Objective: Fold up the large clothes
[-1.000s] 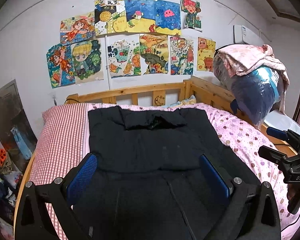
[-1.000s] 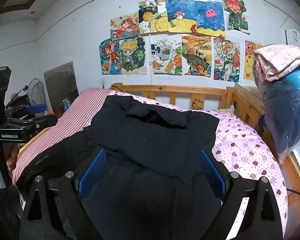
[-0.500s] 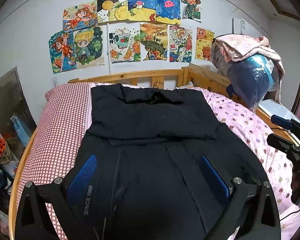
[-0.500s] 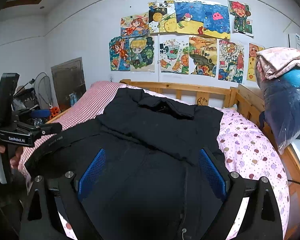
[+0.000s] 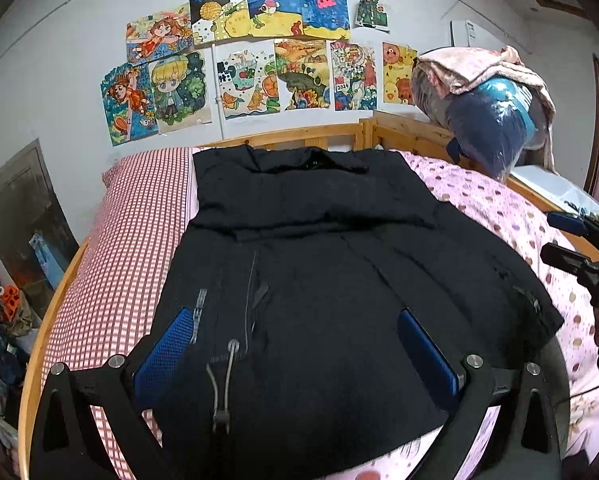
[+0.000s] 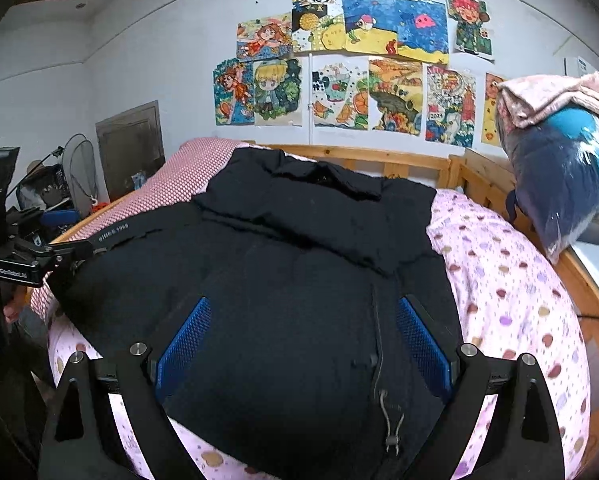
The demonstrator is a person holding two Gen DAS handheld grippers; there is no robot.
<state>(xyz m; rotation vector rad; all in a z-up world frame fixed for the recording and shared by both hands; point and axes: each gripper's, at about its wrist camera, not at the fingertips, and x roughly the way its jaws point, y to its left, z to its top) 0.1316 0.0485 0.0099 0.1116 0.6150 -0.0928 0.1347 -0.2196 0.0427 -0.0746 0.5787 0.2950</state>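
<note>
Black jacket [image 5: 323, 272] lies spread across the bed [image 5: 511, 216], collar toward the wooden headboard [image 5: 299, 140], its upper part folded down so that a straight fold edge runs across the middle; a zipper with a cord pull [image 5: 221, 388] shows on the near part in the left wrist view, and white lettering on a sleeve edge in the right wrist view; the garment rests partly on a pink dotted cover and beside a red checked sheet [image 5: 127, 220]. Left gripper [image 5: 295, 356] hovers over the near hem with its fingers [image 5: 163, 348] spread wide, holding nothing; right gripper [image 6: 303, 348] hangs over the hem too, fingers [image 6: 423, 344] equally apart and empty. A hand grips the left tool's handle at the left edge of the right wrist view. Children's drawings [image 5: 259, 52] cover the wall, and a bagged blue bundle [image 5: 491, 120] sits on the bed's right rail.
</note>
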